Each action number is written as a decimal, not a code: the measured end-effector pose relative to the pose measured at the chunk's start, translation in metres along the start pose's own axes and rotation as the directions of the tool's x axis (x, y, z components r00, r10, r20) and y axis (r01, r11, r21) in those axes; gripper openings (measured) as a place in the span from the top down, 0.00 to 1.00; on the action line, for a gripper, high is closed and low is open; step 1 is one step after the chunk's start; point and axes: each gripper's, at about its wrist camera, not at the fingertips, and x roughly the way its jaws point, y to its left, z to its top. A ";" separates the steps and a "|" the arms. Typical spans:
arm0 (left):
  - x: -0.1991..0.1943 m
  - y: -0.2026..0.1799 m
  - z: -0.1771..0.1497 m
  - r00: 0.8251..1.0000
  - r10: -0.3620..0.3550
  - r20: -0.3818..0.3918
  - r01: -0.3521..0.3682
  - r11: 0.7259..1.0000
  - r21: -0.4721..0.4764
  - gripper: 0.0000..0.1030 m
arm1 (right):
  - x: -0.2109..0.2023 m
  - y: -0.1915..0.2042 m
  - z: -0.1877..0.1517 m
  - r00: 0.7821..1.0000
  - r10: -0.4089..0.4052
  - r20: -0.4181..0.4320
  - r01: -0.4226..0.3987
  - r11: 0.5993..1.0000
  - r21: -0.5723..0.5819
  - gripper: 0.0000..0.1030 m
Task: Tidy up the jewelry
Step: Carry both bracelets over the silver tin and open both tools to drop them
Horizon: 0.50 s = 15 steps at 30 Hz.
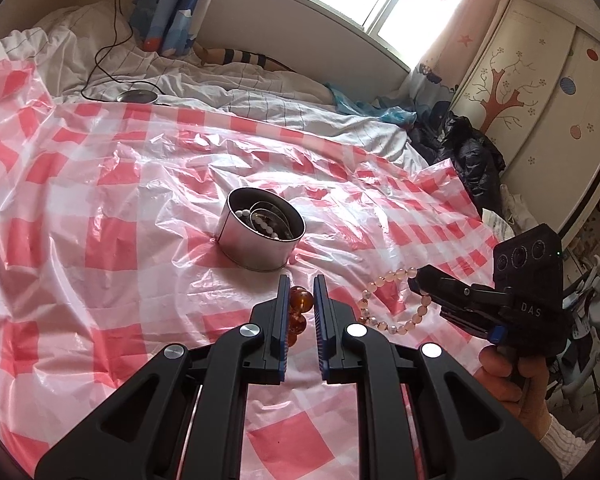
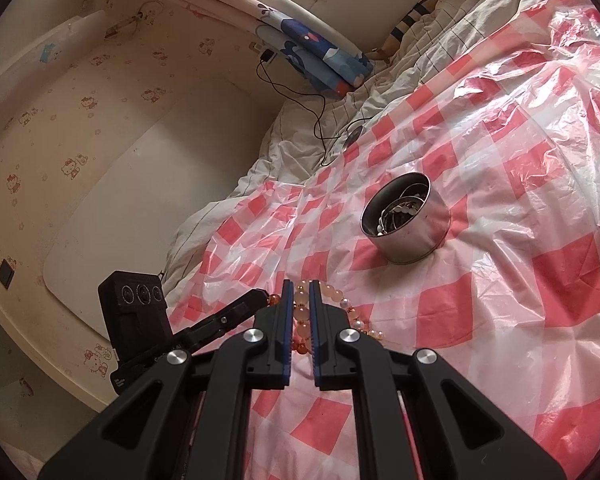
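A round metal tin point(image 1: 260, 234) holding pearl strands and metal bangles stands on the red-and-white checked plastic sheet; it also shows in the right wrist view point(image 2: 406, 220). My left gripper point(image 1: 301, 286) is shut on an amber bead bracelet point(image 1: 300, 300) just in front of the tin. My right gripper point(image 2: 301, 290) is shut on a pale pink bead bracelet point(image 2: 302, 314), which lies as a loop on the sheet point(image 1: 384, 304). The right gripper's body point(image 1: 452, 292) shows at the right in the left wrist view; the left gripper's body point(image 2: 236, 312) shows at the left in the right wrist view.
The checked sheet point(image 1: 100, 200) covers a bed with rumpled white bedding point(image 1: 220, 84) behind. A black cable point(image 1: 108, 48) runs to a round metal lid point(image 1: 137, 97). Dark clothing point(image 1: 468, 148) and a wardrobe point(image 1: 540, 80) are at the right.
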 end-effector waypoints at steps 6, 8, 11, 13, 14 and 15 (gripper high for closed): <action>0.008 -0.006 0.034 0.999 -0.038 0.006 0.038 0.999 0.014 0.90 | 0.007 -0.005 0.024 1.000 0.009 0.013 -0.009 1.000 0.021 0.92; 0.014 -0.008 0.045 0.999 -0.043 0.007 0.043 0.999 0.017 0.90 | 0.013 -0.007 0.031 1.000 0.006 0.014 -0.007 1.000 0.023 0.92; 0.026 -0.008 0.061 0.999 -0.052 0.007 0.052 0.999 0.015 0.90 | 0.021 -0.010 0.042 1.000 -0.005 0.014 0.005 1.000 0.020 0.92; 0.036 -0.009 0.070 0.998 -0.058 0.007 0.058 0.998 0.012 0.90 | 0.026 -0.012 0.049 1.000 -0.014 0.016 0.014 1.000 0.017 0.92; 0.040 -0.009 0.073 0.998 -0.065 0.006 0.065 0.998 0.008 0.90 | 0.028 -0.013 0.053 1.000 -0.019 0.018 0.018 1.000 0.014 0.92; 0.045 -0.008 0.077 0.997 -0.073 0.006 0.073 0.997 0.002 0.90 | 0.031 -0.014 0.057 1.000 -0.023 0.021 0.023 1.000 0.012 0.92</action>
